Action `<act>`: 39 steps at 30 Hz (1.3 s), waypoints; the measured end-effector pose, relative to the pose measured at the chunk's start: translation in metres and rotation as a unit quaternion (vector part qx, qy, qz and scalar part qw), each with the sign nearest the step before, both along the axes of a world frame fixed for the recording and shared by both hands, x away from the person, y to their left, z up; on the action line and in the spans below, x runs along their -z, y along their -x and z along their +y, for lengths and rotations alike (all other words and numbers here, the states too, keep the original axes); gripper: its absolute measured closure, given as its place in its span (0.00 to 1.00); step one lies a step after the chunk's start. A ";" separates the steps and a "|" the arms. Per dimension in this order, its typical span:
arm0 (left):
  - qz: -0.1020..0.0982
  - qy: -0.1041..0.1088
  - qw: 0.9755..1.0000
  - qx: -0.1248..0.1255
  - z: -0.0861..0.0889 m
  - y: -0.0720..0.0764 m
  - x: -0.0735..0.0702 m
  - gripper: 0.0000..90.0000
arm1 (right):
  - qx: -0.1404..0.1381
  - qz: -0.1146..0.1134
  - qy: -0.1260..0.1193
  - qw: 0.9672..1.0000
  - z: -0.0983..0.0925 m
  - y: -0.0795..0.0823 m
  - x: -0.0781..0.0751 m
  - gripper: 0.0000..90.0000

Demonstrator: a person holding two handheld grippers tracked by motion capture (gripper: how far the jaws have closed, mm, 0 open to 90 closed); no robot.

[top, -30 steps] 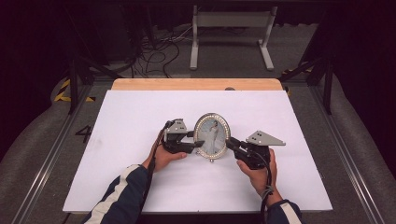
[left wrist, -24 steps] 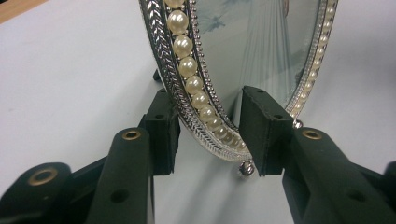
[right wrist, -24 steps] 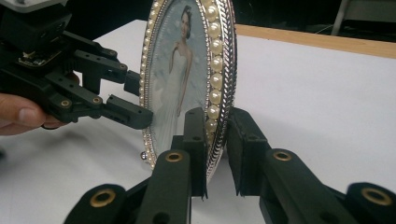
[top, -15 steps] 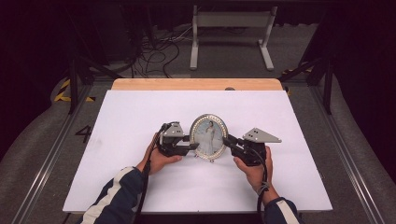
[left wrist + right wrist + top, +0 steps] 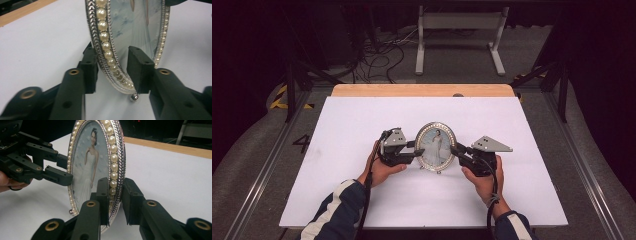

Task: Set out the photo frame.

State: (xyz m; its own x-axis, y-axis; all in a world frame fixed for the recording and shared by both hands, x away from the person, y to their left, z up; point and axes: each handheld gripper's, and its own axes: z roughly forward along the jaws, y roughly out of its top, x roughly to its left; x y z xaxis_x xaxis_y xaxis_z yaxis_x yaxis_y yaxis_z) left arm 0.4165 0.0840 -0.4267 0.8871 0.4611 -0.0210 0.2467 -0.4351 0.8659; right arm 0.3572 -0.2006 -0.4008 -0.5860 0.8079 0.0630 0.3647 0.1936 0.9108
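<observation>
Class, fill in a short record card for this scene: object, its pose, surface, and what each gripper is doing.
Object: oval picture frame, pearl-beaded silver rim, photo of a figure in a white dress
Pose: upright on the table, small ball foot at its base
Surface: white table top, with a wooden edge at the far side
Left gripper: jaws straddle the frame's rim, gaps visible on both sides
Right gripper: jaws around the opposite rim, front jaw against the pearls, slight gap behind
</observation>
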 end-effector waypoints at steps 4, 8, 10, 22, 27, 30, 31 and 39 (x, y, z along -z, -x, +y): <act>0.005 -0.003 1.000 -0.001 0.004 0.003 -0.001 0.75 | -0.004 0.001 -0.003 1.000 0.000 -0.001 0.001 0.86; 0.011 -0.006 1.000 -0.003 0.006 0.005 -0.002 0.75 | -0.007 0.002 -0.004 1.000 0.002 -0.004 0.001 0.85; 0.016 -0.003 1.000 -0.007 0.007 0.007 -0.001 0.75 | -0.009 0.004 -0.003 1.000 0.003 -0.005 0.000 0.85; -0.016 -0.013 0.999 -0.031 0.007 0.025 0.000 0.74 | -0.014 0.005 -0.001 1.000 0.005 -0.009 0.002 0.83; -0.019 -0.023 0.999 -0.036 0.008 0.028 0.002 0.74 | -0.016 0.001 0.001 1.000 0.007 -0.008 0.002 0.83; -0.020 -0.019 0.999 -0.039 0.009 0.029 0.003 0.74 | -0.014 -0.004 0.005 1.000 0.009 -0.007 0.003 0.83; -0.021 -0.017 0.999 -0.042 0.008 0.029 0.003 0.74 | -0.012 -0.005 0.007 1.000 0.010 -0.006 0.003 0.83; -0.029 -0.020 0.998 -0.047 0.008 0.032 0.005 0.73 | -0.010 0.008 0.018 1.000 0.014 -0.006 0.011 0.80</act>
